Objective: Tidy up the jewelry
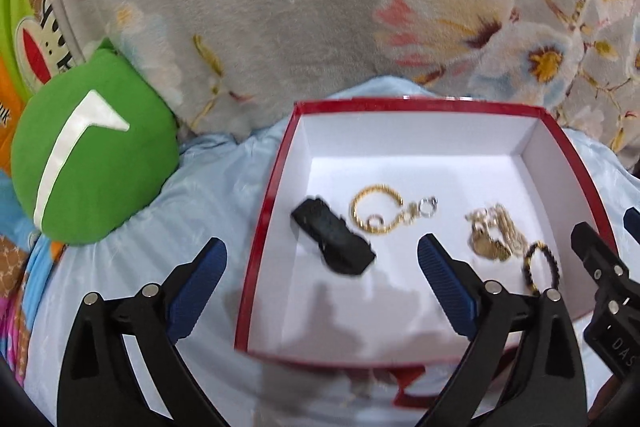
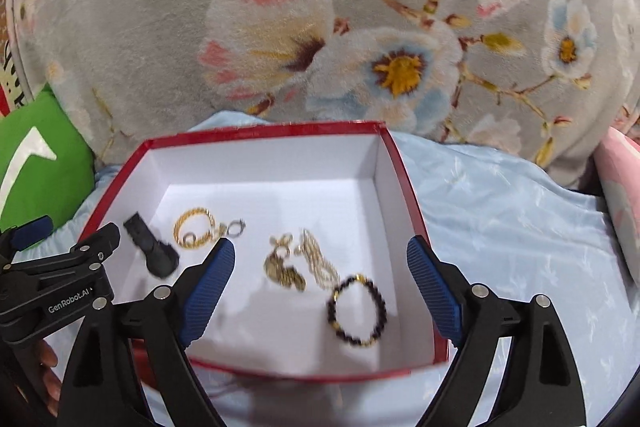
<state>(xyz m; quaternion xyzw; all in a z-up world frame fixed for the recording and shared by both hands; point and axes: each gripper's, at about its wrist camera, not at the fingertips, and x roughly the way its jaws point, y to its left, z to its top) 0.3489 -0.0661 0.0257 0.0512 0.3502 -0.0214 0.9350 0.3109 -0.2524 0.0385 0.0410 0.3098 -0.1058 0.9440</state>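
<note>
A red box (image 1: 400,103) (image 2: 260,131) with a white inside sits on pale blue cloth. In it lie a black clip-like piece (image 1: 334,247) (image 2: 154,247), a gold bracelet (image 1: 376,213) (image 2: 196,229) with small rings, a heap of gold chain (image 1: 494,233) (image 2: 298,263) and a black bead bracelet (image 1: 540,267) (image 2: 356,311). My left gripper (image 1: 322,246) is open over the box's left side, with one finger outside the wall. My right gripper (image 2: 321,246) is open above the chain heap and the bead bracelet. Neither holds anything.
A green cushion (image 1: 96,147) (image 2: 36,167) lies to the left of the box. Grey flowered plush fabric (image 1: 280,7) (image 2: 360,47) rises behind it. A pink pillow (image 2: 620,199) sits at the right edge. A hand (image 2: 48,379) shows under the left gripper.
</note>
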